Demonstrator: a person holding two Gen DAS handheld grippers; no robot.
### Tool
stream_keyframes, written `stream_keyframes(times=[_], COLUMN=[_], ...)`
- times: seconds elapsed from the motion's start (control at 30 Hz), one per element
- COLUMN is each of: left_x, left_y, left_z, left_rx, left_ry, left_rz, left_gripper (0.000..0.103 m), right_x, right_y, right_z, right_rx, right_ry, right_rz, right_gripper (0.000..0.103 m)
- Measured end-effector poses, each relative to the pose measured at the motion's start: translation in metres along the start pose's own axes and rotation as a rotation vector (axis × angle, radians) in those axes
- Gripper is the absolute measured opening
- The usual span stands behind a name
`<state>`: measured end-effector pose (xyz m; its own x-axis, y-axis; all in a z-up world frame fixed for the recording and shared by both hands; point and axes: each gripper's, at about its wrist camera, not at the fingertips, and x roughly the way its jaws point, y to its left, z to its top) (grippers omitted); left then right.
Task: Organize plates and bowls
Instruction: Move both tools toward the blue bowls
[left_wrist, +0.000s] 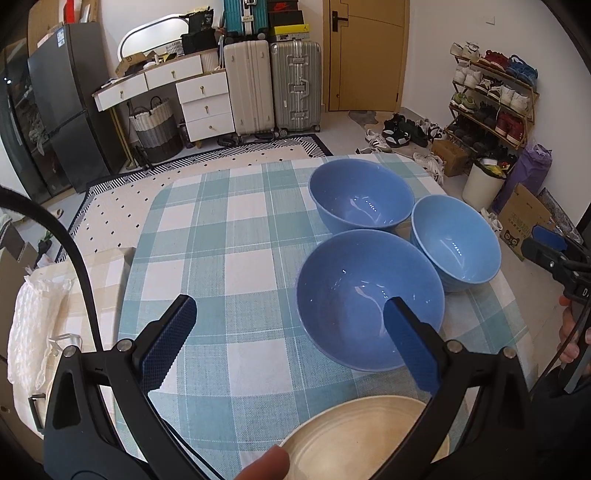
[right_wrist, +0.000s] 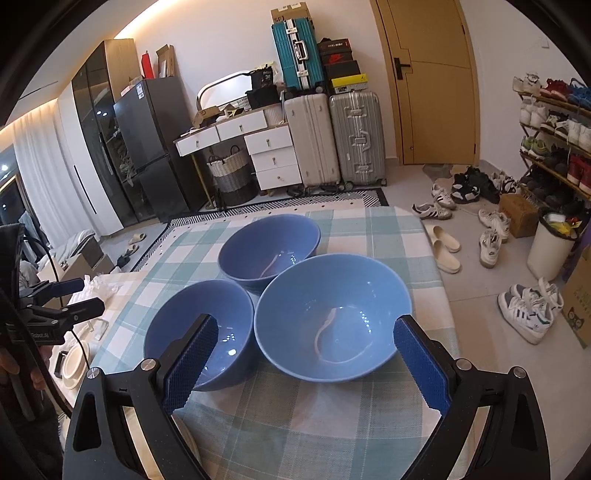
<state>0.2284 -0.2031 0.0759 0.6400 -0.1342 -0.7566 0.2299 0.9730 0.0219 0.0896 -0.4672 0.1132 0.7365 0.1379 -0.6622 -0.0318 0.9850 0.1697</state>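
we see three blue bowls clustered on the checked tablecloth (left_wrist: 229, 236), rims touching or nearly so: near bowl (left_wrist: 369, 299), far bowl (left_wrist: 360, 195), right bowl (left_wrist: 456, 243). a cream plate (left_wrist: 362, 439) sits at the table's near edge, just beside the near bowl. left gripper (left_wrist: 290, 343) is wide open and holds nothing, its right finger in front of the near bowl. right gripper (right_wrist: 306, 363) is also spread wide and empty, hovering in front of the bowls. suitcases (left_wrist: 273, 85) and a shoe rack (left_wrist: 495, 99) stand behind.
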Motion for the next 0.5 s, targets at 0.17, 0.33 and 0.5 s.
stream_keyframes(times=[0.17,0.33,0.5], left_x=[0.018,0.035,0.052], left_y=[0.005,0.011,0.014], left_z=[-0.001,-0.002,-0.006], left_rx=[-0.007,-0.02,-0.023], left_ry=[0.022,0.039,0.059], left_rz=[-0.014,-0.031,-0.048], left_gripper=[0.1,0.1,0.1], right_x=[0.014,0.025,0.035], right_y=[0.004,0.012,0.027], right_z=[-0.006,-0.013,-0.021], right_rx=[0.008,0.002,-0.013], right_ry=[0.038,0.072,0.105], right_rz=[0.002,0.019,0.052], right_gripper=[0.098,0.098,0.098])
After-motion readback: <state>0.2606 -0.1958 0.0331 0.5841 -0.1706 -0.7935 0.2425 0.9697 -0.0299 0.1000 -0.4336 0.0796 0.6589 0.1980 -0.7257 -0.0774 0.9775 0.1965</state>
